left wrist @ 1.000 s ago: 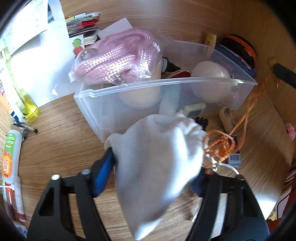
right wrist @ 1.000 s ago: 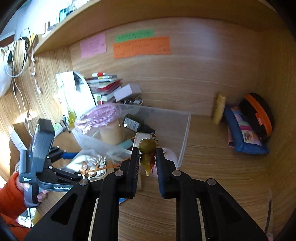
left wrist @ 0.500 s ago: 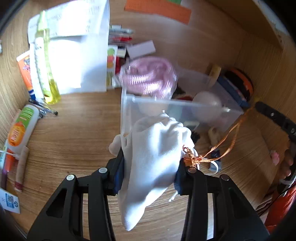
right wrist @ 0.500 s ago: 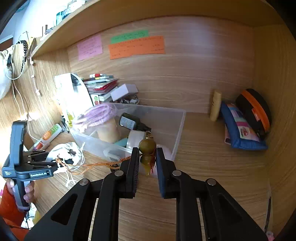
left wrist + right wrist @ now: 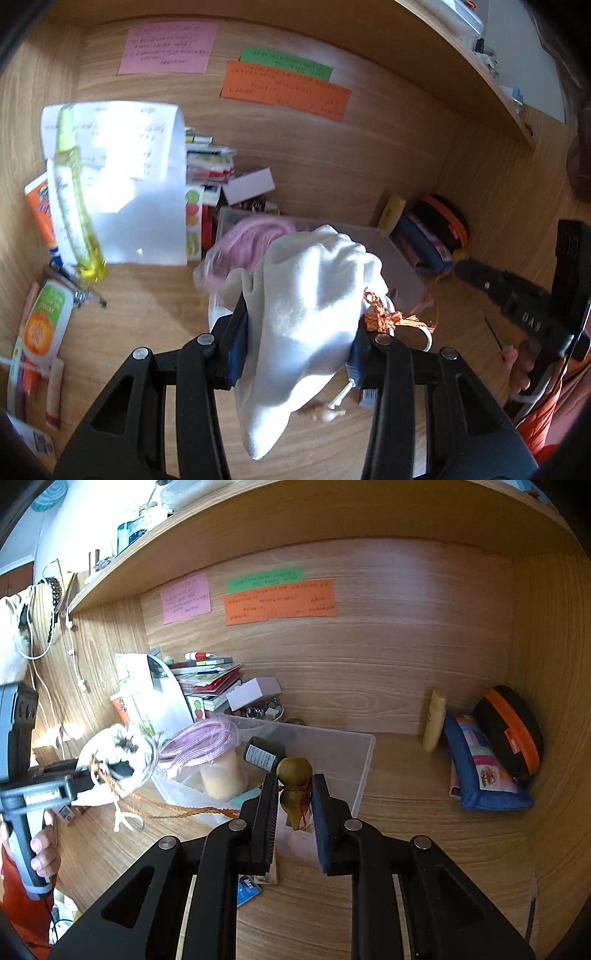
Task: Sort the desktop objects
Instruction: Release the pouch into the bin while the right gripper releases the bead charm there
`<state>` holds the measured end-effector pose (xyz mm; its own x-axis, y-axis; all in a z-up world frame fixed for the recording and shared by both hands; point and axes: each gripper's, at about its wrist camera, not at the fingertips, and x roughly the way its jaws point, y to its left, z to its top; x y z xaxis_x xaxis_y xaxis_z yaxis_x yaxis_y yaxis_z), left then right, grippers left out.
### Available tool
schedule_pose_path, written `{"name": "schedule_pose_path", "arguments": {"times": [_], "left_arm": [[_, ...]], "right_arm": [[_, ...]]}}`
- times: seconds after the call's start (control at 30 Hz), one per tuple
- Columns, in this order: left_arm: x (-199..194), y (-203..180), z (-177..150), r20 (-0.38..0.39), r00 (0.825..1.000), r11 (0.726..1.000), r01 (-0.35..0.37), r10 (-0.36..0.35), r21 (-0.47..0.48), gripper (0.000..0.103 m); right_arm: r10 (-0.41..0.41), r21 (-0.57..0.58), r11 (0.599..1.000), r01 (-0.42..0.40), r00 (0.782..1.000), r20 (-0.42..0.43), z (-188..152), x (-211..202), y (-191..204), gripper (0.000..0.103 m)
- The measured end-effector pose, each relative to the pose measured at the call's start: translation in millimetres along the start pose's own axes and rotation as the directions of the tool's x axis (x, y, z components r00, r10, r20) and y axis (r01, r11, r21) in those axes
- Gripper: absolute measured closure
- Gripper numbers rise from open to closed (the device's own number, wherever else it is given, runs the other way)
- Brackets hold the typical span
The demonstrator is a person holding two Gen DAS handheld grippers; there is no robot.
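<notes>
The left gripper (image 5: 299, 328) was clamped on a white cloth pouch (image 5: 306, 306), its pads pressed into the fabric on both sides, the pouch raised above the desk (image 5: 147, 317) in front of the clear bin (image 5: 351, 760). The right gripper (image 5: 293, 794) was closed on a small olive gourd (image 5: 293, 775), held over the bin's near corner. An orange cord (image 5: 166, 812) ran slack between gourd and pouch mouth.

Assessment: the pouch appeared soft and light and would sag and slip; hold best kept across its bunched body. The gourd looked hard, smooth and possibly brittle; its waist offered the surest grip. The cord could snag the bin rim. Open room lay right of the bin; the left side was crowded with tubes (image 5: 44, 317) and papers (image 5: 140, 192).
</notes>
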<state>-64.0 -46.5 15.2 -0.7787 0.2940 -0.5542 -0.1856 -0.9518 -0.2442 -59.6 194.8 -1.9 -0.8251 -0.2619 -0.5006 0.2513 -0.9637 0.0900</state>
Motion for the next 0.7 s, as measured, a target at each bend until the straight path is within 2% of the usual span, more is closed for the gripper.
{"name": "schedule_pose_path", "arguments": {"times": [0.33, 0.7], "left_arm": [[39.2, 1.4, 47.1, 0.012, 1.000, 1.000, 0.025, -0.025, 0.000, 0.060], [91.2, -20.7, 81.6, -0.037, 0.998, 0.998, 0.057, -0.057, 0.009, 0.060]], "right_arm": [[-0.011, 0.037, 0.999, 0.012, 1.000, -0.029, 18.2, 27.1, -22.7, 0.087], [-0.030, -0.018, 0.999, 0.029, 0.997, -0.070, 45.6, 60.1, -25.7, 0.087]]}}
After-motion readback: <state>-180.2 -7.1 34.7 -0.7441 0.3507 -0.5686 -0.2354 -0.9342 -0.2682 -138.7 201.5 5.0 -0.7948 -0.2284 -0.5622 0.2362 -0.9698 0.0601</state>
